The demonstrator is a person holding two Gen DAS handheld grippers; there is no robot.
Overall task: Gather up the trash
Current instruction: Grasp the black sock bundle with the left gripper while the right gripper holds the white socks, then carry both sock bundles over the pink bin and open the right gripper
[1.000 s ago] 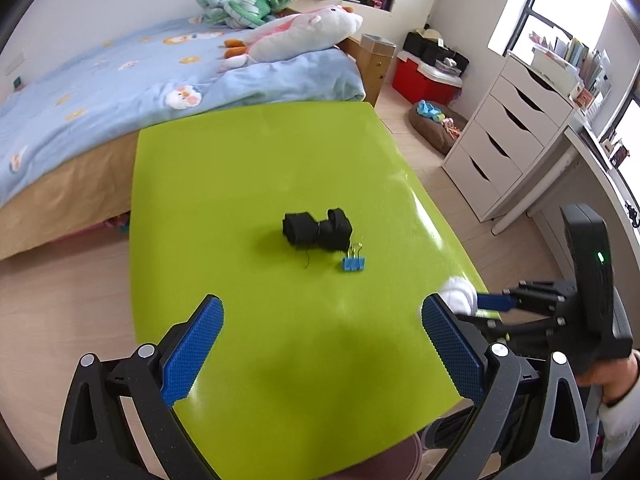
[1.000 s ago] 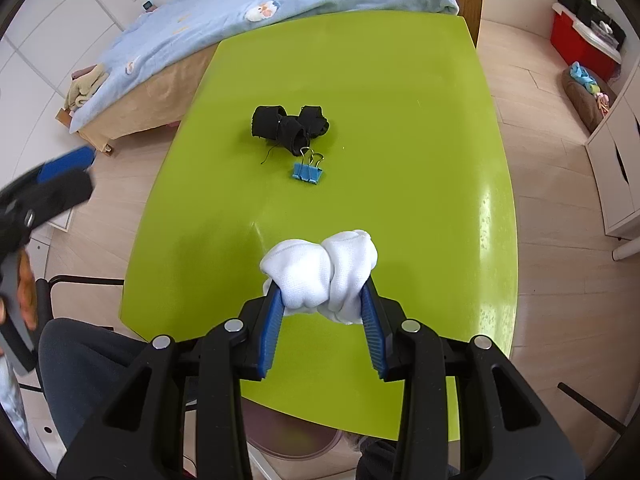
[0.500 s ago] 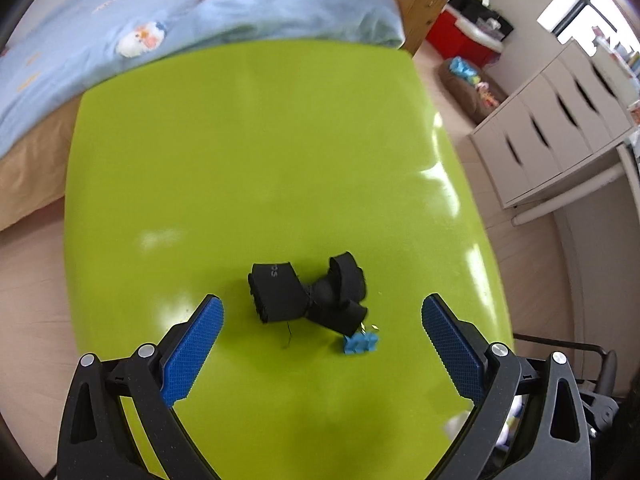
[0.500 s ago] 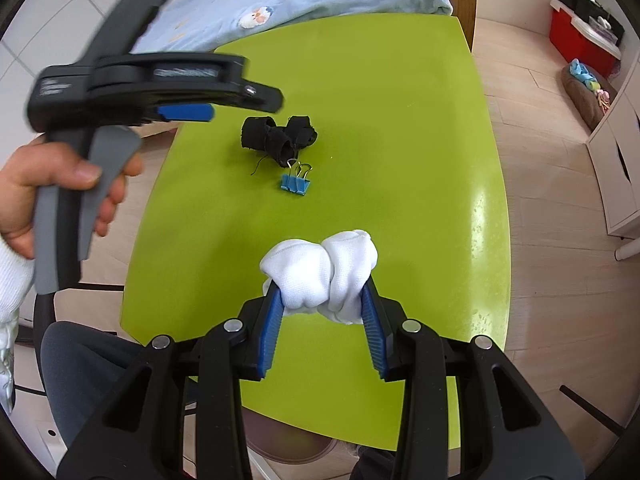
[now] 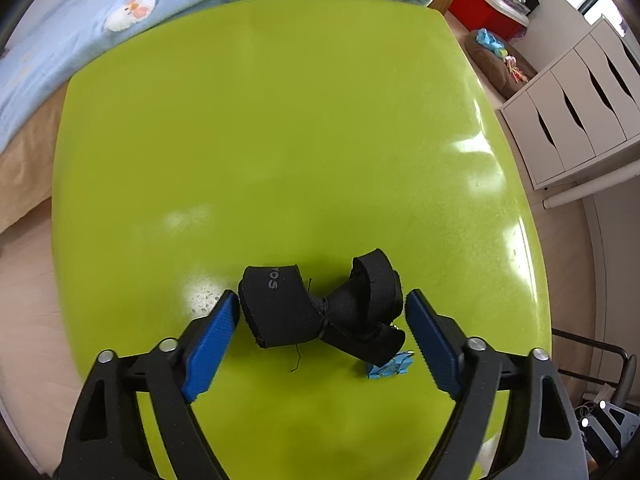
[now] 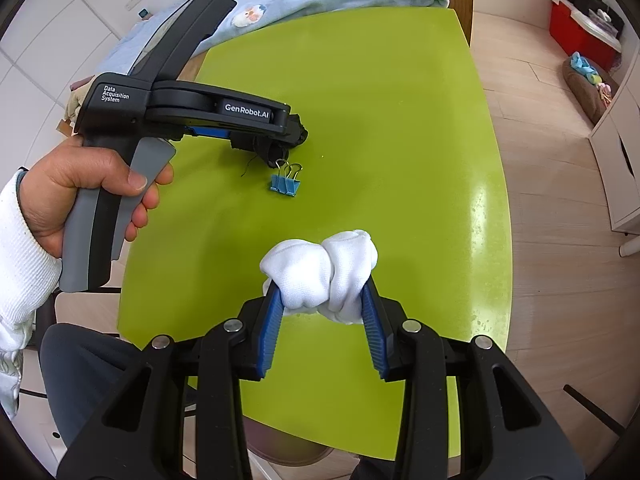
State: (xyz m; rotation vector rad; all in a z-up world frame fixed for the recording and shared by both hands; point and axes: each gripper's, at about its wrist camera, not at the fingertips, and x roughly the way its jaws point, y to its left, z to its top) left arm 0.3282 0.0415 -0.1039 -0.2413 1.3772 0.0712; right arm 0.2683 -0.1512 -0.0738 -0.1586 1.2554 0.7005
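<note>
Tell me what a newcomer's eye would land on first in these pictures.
The bright green table fills both views. In the right wrist view, the right gripper is shut on a knotted white cloth above the table's near edge. In the left wrist view, the left gripper stands open around a knotted black strap on the table, with a small blue binder clip lying just beside it.

A home bedroom. A bed (image 5: 120,20) with a cartoon-print blue blanket stands behind the green tabletop (image 5: 280,140). White drawers (image 5: 576,120) line the wooden floor (image 6: 560,184).
</note>
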